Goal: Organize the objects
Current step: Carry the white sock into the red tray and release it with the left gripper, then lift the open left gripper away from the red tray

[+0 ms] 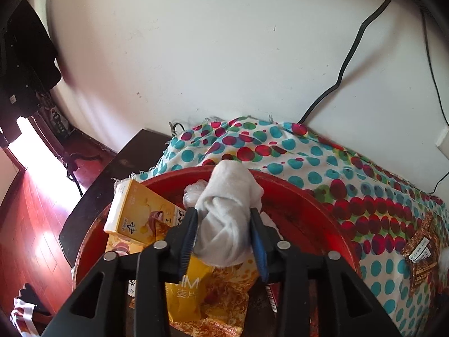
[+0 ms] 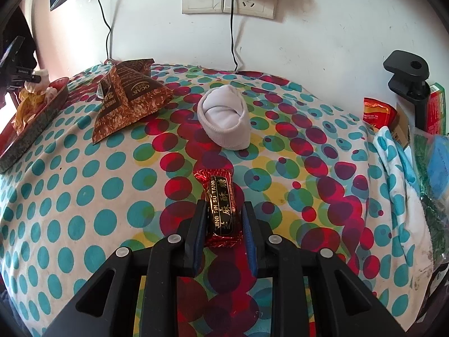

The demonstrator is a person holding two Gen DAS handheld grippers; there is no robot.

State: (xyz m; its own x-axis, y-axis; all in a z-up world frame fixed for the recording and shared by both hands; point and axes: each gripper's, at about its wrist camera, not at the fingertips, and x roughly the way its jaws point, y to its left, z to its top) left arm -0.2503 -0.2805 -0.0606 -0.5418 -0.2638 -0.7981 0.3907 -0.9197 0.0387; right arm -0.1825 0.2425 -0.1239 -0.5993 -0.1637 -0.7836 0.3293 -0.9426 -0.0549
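Your left gripper (image 1: 224,234) is over the round red tray (image 1: 303,199), its jaws just apart from the rolled white sock (image 1: 224,219) between them; the sock's long side points away from you. One yellow cereal box (image 1: 134,213) lies to its left. Your right gripper (image 2: 224,230) squeezes one red and black candy bar (image 2: 223,210) reading "JING PIN SU TANG", long side pointing far. Farther sits a second rolled white sock (image 2: 224,118); to its left, one brown "OCAK" packet (image 2: 129,98).

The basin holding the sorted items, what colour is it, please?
Red basin, clearest in the left wrist view.
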